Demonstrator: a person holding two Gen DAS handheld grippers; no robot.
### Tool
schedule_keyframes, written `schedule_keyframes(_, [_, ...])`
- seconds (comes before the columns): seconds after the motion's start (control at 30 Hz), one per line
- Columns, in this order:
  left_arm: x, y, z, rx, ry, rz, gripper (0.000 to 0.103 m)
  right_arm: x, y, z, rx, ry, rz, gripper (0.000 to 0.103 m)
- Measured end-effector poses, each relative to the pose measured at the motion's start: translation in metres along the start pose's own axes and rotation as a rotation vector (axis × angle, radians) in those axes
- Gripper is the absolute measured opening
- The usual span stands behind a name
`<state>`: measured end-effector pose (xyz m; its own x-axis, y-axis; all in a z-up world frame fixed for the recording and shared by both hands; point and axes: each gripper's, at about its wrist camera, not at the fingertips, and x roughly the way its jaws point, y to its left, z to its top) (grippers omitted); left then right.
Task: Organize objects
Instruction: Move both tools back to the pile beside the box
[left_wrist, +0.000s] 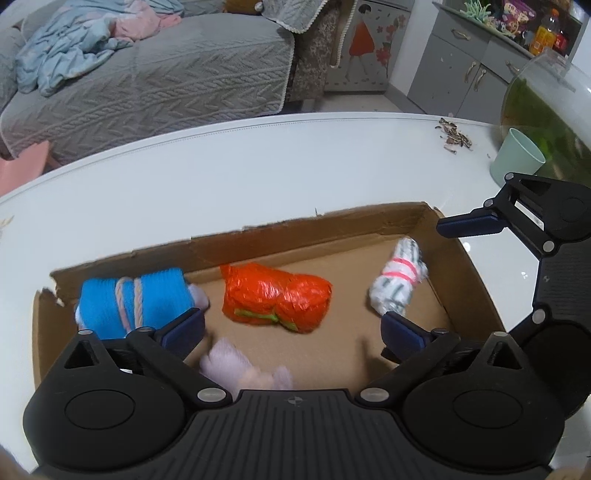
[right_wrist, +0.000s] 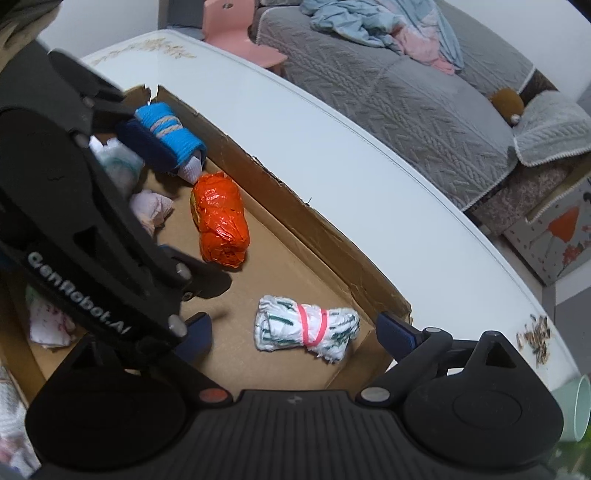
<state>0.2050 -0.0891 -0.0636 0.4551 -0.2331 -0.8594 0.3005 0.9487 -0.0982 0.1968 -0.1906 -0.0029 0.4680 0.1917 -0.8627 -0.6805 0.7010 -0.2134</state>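
Observation:
A shallow cardboard box (left_wrist: 295, 232) (right_wrist: 295, 206) lies on the white table. Inside are a blue yarn-tied roll (left_wrist: 136, 299) (right_wrist: 171, 131), an orange plastic-wrapped bundle (left_wrist: 277, 295) (right_wrist: 219, 221), a white-and-green cloth roll with a pink band (left_wrist: 399, 280) (right_wrist: 306, 326), and a pale pink-lilac soft bundle (left_wrist: 240, 369) (right_wrist: 151, 206). My left gripper (left_wrist: 291, 332) is open above the box, with the pale bundle just below it. My right gripper (right_wrist: 291, 336) is open over the box's right end near the white-green roll; it shows in the left wrist view (left_wrist: 469, 221).
A mint green cup (left_wrist: 517, 158) and a glass bowl (left_wrist: 546, 110) stand at the table's right. Seed husks (left_wrist: 454, 136) lie near the far edge. More white cloth bundles (right_wrist: 48, 321) lie at the box's left. A grey sofa stands beyond the table.

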Motion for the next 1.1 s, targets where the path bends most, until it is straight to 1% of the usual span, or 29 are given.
schedule_keyframes(0.13, [-0.009,0.002,-0.005,-0.033,0.005,-0.004,0.103,-0.004,0.004,0.003,0.027,0.001,-0.019,0.096])
schedule_keyframes(0.23, [-0.021,0.002,-0.009,-0.053,-0.005,-0.023,0.103,-0.011,0.007,0.002,0.041,-0.010,-0.023,0.096])
schedule_keyframes(0.33, [-0.040,0.001,-0.017,-0.056,-0.029,-0.040,0.103,-0.027,0.014,-0.008,0.058,-0.034,-0.028,0.097])
schedule_keyframes(0.43, [-0.061,0.002,-0.031,-0.061,-0.064,-0.051,0.103,-0.043,0.018,-0.019,0.092,-0.064,-0.021,0.098])
schedule_keyframes(0.53, [-0.080,0.003,-0.053,-0.072,-0.103,-0.040,0.103,-0.059,0.023,-0.035,0.133,-0.101,-0.019,0.099])
schedule_keyframes(0.63, [-0.099,0.007,-0.081,-0.084,-0.140,-0.040,0.103,-0.076,0.027,-0.056,0.203,-0.134,-0.014,0.100])
schedule_keyframes(0.87, [-0.131,0.013,-0.152,-0.136,-0.204,0.010,0.103,-0.099,0.046,-0.106,0.350,-0.203,0.004,0.101])
schedule_keyframes(0.97, [-0.133,0.008,-0.178,-0.135,-0.214,0.035,0.103,-0.095,0.056,-0.120,0.412,-0.221,0.027,0.102])
schedule_keyframes(1.1, [-0.134,-0.001,-0.211,-0.124,-0.230,0.036,0.103,-0.084,0.071,-0.131,0.461,-0.219,0.044,0.101])
